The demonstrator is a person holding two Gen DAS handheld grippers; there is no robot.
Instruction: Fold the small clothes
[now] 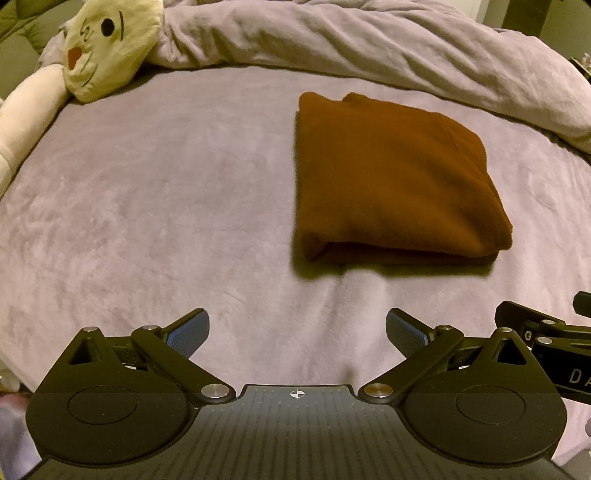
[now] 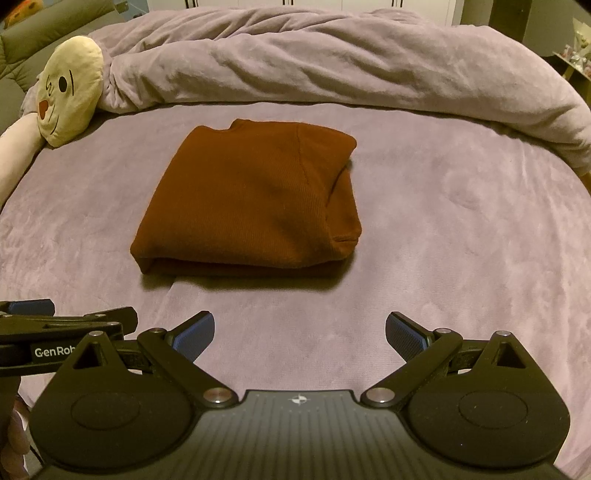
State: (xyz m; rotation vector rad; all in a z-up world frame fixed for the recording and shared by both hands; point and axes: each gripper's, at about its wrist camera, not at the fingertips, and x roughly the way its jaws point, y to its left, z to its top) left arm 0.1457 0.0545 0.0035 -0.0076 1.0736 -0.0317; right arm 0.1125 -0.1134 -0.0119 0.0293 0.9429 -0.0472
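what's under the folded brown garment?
The brown garment lies folded flat on the purple blanket, layers stacked. Only blanket shows around its edges; whatever is beneath or between the folds is covered. Both grippers are open and clear of it.

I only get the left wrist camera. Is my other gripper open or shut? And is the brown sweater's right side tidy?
Observer: The right gripper is open, with nothing between its blue pads.
Operator: And the sweater's right side?
Observer: On the brown sweater, a tucked layer shows along the right edge, with a small gap near the front corner.
Operator: What's behind the bed?
Observer: White cupboard doors, beyond the bunched blanket.
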